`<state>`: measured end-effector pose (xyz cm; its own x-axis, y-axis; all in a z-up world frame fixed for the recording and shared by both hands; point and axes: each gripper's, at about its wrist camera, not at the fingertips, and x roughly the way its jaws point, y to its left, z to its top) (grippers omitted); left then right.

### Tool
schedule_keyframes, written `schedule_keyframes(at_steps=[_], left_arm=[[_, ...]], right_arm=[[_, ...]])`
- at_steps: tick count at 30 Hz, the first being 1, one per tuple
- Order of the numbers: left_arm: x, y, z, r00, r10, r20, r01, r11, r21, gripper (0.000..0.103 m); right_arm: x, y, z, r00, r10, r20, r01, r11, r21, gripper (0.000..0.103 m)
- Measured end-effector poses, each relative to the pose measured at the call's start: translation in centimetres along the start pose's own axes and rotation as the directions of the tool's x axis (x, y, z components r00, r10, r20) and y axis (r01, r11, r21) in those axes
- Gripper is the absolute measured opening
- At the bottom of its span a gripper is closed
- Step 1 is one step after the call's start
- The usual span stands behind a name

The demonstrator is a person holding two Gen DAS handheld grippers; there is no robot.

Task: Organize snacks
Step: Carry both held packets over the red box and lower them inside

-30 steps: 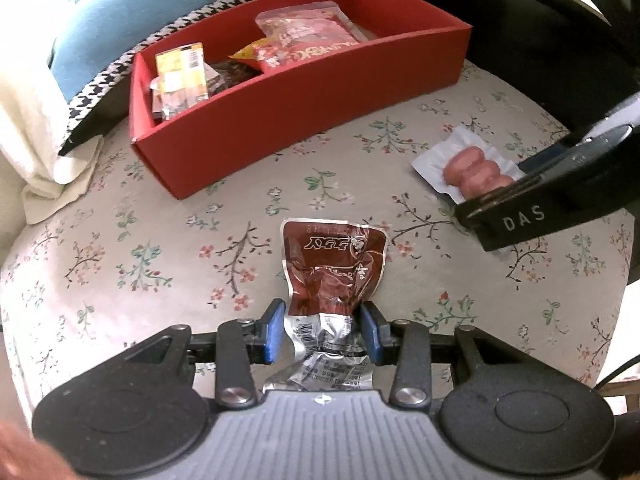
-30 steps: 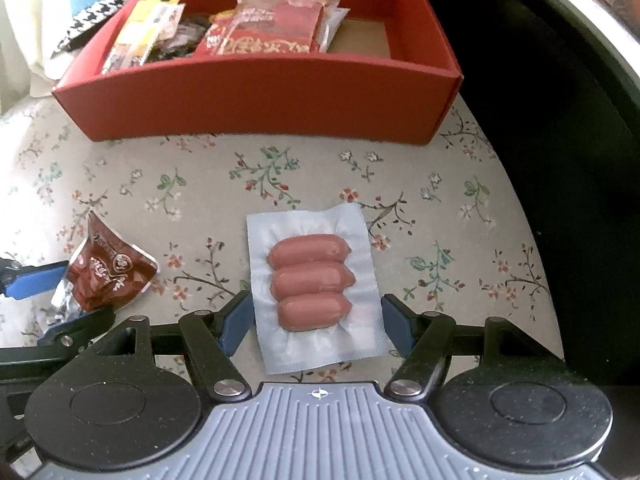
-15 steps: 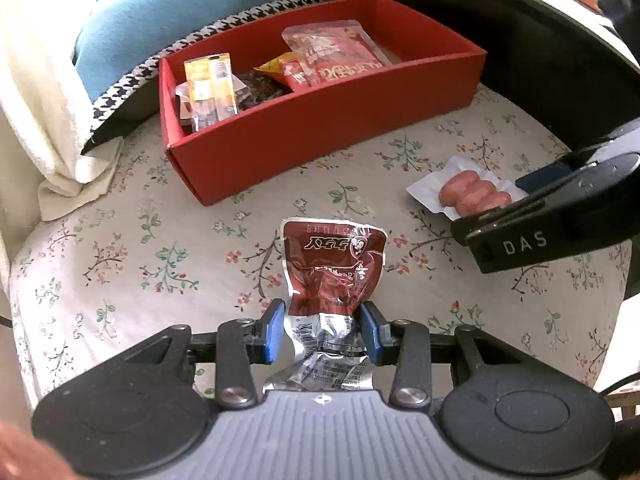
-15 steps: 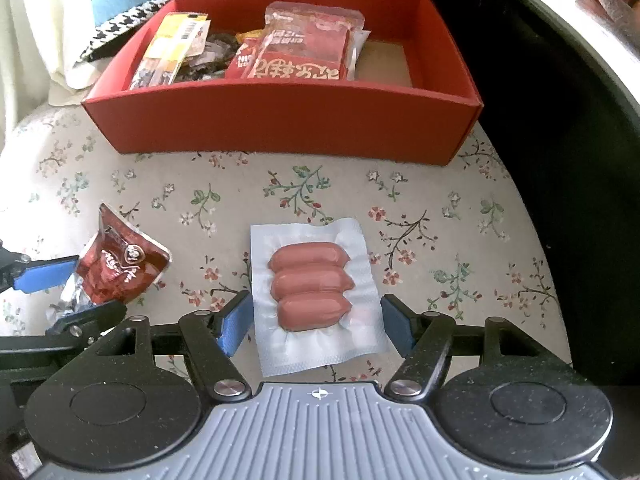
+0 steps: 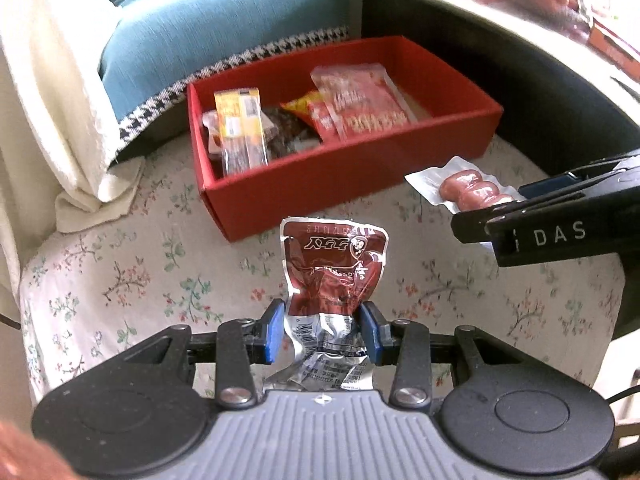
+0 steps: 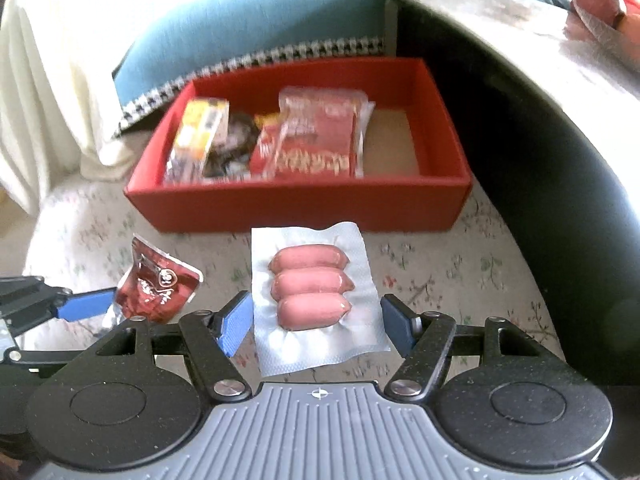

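Observation:
My left gripper (image 5: 323, 330) is shut on a dark red foil snack pouch (image 5: 334, 268) and holds it upright above the floral tablecloth; the pouch also shows in the right wrist view (image 6: 154, 286). My right gripper (image 6: 316, 320) grips a white vacuum pack of three pink sausages (image 6: 312, 286) by its edges, lifted off the cloth; the pack also shows in the left wrist view (image 5: 464, 188). A red box (image 5: 340, 176) (image 6: 296, 204) holding several snack packets stands beyond both grippers.
A floral-clothed round table (image 5: 120, 272) carries everything. A blue cushion (image 5: 224, 16) and cream cloth (image 5: 52, 92) lie behind the box. A dark curved furniture edge (image 6: 540, 160) rises at the right. The box's right end shows bare floor (image 6: 390, 144).
Both grippers have risen and tilted up with their packs, so the red box looks farther and smaller. The sausage pack has come off the cloth.

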<state>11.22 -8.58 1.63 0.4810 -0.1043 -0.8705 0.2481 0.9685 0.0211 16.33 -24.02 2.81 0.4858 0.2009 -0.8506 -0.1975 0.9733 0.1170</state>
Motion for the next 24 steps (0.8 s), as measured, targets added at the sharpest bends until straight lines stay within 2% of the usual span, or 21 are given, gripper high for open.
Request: schedule_keyframes(at_steps=[11, 17, 24], left_arm=[[-1.4, 1.6, 2.9, 0.997, 0.003, 0.074, 0.001, 0.998, -0.055, 0.034], [-0.8, 2.5, 5.3, 0.994, 0.031, 0.102, -0.021, 0.995, -0.1, 0.034], [0.4, 3.2, 7.9, 0.991, 0.064, 0.121, -0.047, 0.99, -0.134, 0.034]], right_arm=[[-1.0, -0.9, 2.9, 0.997, 0.002, 0.076, -0.005, 0.999, 0.047, 0.075], [-0.7, -1.3, 5.3, 0.992, -0.005, 0.123, -0.003, 0.997, 0.071, 0.075], [0.9, -1.7, 7.5, 0.992, -0.012, 0.127, -0.001, 0.994, 0.107, 0.075]])
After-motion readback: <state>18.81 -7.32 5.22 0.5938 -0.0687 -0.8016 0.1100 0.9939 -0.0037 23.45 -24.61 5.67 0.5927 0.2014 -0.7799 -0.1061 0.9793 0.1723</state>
